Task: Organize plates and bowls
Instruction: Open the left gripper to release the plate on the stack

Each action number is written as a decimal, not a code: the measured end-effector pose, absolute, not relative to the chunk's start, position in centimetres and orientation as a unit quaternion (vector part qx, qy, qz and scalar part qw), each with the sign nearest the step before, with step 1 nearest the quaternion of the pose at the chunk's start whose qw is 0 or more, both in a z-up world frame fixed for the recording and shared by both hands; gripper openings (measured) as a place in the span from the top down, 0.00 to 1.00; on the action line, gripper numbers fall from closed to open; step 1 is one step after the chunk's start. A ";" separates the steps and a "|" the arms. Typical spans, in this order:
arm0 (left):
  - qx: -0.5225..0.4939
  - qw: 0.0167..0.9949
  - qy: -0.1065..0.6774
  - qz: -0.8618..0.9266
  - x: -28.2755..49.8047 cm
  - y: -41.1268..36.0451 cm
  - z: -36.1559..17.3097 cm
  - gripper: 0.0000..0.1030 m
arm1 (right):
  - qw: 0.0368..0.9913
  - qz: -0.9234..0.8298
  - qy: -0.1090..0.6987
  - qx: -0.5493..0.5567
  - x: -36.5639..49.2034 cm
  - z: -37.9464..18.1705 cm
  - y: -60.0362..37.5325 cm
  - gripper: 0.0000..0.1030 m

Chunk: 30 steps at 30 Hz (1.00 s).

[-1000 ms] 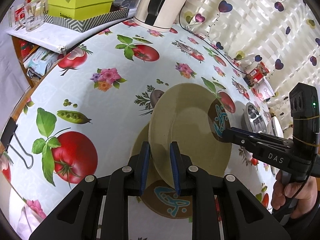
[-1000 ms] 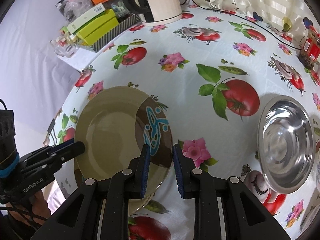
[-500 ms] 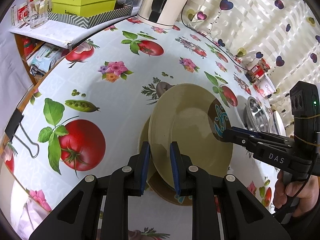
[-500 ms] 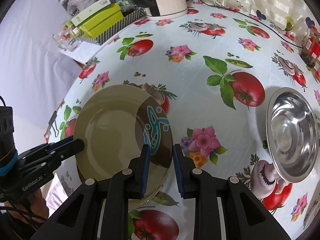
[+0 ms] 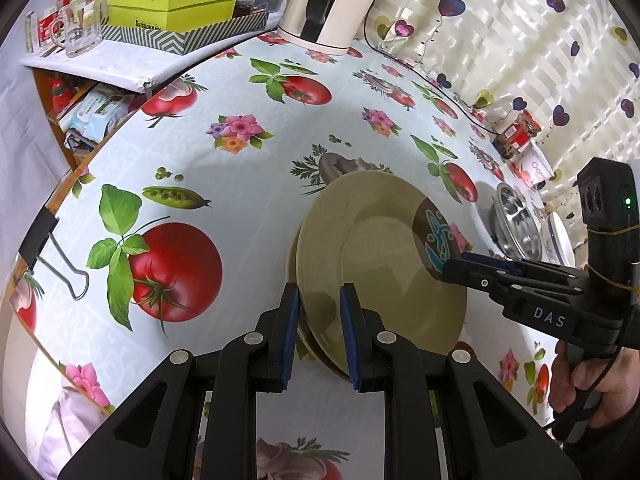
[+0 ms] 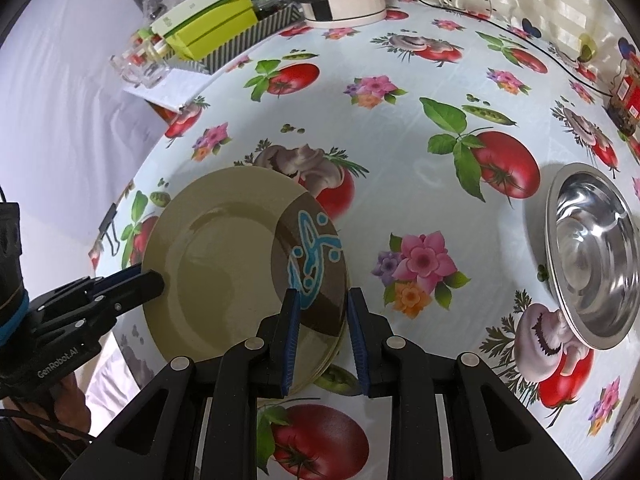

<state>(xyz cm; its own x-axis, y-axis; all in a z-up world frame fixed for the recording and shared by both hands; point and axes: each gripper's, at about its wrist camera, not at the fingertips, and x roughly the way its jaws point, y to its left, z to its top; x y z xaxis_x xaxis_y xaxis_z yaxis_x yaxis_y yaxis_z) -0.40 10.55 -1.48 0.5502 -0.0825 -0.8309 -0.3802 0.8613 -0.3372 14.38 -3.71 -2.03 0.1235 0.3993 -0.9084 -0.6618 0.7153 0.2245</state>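
**Second plate nearly seated on the stack**

The olive top plate (image 6: 224, 272) sits almost flush on the plate beneath (image 5: 294, 280), near the worktop's (image 6: 400, 152) edge. The left tool (image 5: 316, 328) and right tool (image 6: 322, 332) each straddle its rim on opposite sides, fingers slightly parted, apparently letting go. Right of the plates, a steel bowl (image 6: 592, 256) and a white dish (image 5: 562, 236) beyond it likely remain unsorted.

We see our left gripper (image 5: 319, 334) with its blue-padded fingers straddling the near rim of the olive plate (image 5: 380, 256), which sits on a second plate (image 5: 294, 256) whose edge peeks out beneath. Our right gripper (image 5: 452, 267) reaches the plate's brown patterned edge from the right. A steel bowl (image 5: 512, 226) rests farther along the tomato-print tablecloth (image 5: 240, 184).
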 end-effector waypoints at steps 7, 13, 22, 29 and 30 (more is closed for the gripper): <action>-0.237 0.846 0.469 0.088 -0.5 10.2 -1.5 0.80 | 0.742 0.358 0.554 -0.124 14.2 -2.0 -3.5 0.76; -0.234 0.847 0.469 0.085 -0.7 10.2 -1.6 0.80 | 0.742 0.359 0.554 -0.119 14.2 -2.0 -3.7 0.76; -0.242 0.850 0.460 0.085 -0.9 11.0 -1.4 0.80 | 0.745 0.363 0.549 -0.110 14.2 -1.8 -4.2 0.72; -0.245 0.849 0.459 0.088 -0.1 11.6 -1.9 0.80 | 0.759 0.362 0.535 -0.087 14.5 -1.4 -5.0 0.71; -0.246 0.849 0.460 0.086 0.0 11.6 -2.0 0.80 | 0.759 0.362 0.534 -0.086 14.5 -1.4 -5.0 0.71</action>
<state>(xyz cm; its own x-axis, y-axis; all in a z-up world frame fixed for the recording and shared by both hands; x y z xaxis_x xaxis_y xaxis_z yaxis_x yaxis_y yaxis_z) -0.01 11.56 -1.98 0.5617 -0.0801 -0.8235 -0.3724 0.8643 -0.3380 14.49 -4.98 -1.41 0.1680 0.4578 -0.8731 -0.6414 0.7233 0.2559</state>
